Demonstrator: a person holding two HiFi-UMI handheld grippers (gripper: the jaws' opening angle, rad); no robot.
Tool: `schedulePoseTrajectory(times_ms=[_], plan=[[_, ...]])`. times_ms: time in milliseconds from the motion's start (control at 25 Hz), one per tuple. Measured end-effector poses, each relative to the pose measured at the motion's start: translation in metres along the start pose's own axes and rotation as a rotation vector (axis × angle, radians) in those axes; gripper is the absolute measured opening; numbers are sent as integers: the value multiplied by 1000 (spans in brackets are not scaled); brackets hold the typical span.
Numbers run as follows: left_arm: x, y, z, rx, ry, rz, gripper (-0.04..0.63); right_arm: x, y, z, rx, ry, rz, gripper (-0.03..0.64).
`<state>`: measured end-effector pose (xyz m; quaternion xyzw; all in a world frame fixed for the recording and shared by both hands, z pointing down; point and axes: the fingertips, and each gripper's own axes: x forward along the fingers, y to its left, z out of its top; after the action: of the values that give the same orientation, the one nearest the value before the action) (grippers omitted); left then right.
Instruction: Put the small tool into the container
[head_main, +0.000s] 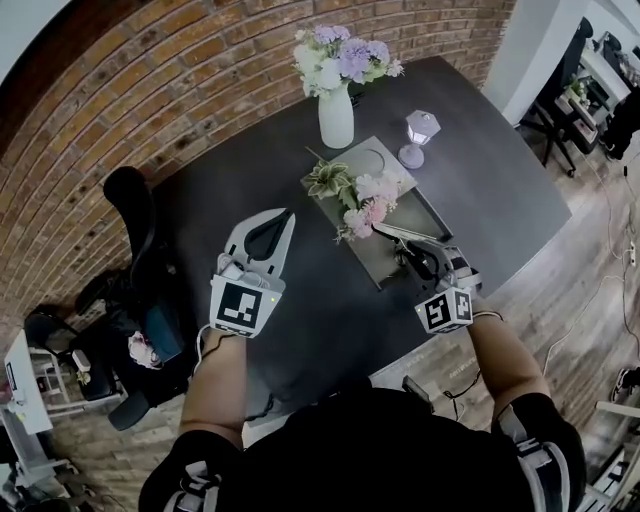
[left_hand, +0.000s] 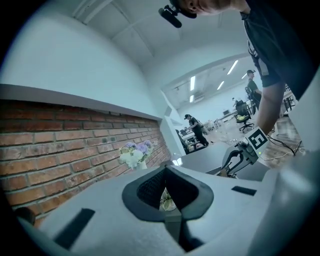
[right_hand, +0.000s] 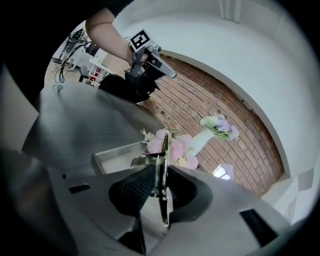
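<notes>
One small tool (head_main: 392, 231), in right tongs (right_hand: 161, 172), hangs over container's (right_hand: 112, 153) near edge.

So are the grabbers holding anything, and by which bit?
The right gripper pinches a small metal tool at its spring, with metal sticking out both ways. The left gripper holds nothing.

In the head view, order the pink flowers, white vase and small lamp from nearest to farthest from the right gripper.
1. The pink flowers, just left of the right gripper.
2. The small lamp, straight beyond.
3. The white vase, back left.
</notes>
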<state>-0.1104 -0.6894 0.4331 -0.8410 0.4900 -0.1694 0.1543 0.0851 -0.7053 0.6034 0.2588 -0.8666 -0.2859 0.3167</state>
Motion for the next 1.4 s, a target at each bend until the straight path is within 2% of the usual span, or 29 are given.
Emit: schedulePoseTrajectory(times_ms=[240, 440, 880, 920, 960, 1240, 1400], plan=[[3, -2, -4, -1, 10, 0, 8, 13, 14, -17, -45, 28, 60, 81], [10, -2, -9, -43, -4, 7, 8, 18, 27, -25, -54, 44, 112, 82], [21, -4, -5, -62, -21, 11, 8, 14, 30, -29, -11, 50, 116, 104], [21, -5, -3, -62, -25, 10, 8, 12, 31, -29, -8, 50, 122, 148], [22, -5, -1, -61, -29, 9, 8, 10, 31, -28, -3, 49, 124, 144], [20, -15, 13, -13, -40, -20, 8, -11, 13, -12, 70, 13, 37, 121], [12, -20, 33, 12, -74, -27, 8, -28, -3, 1, 121, -13, -23, 101]])
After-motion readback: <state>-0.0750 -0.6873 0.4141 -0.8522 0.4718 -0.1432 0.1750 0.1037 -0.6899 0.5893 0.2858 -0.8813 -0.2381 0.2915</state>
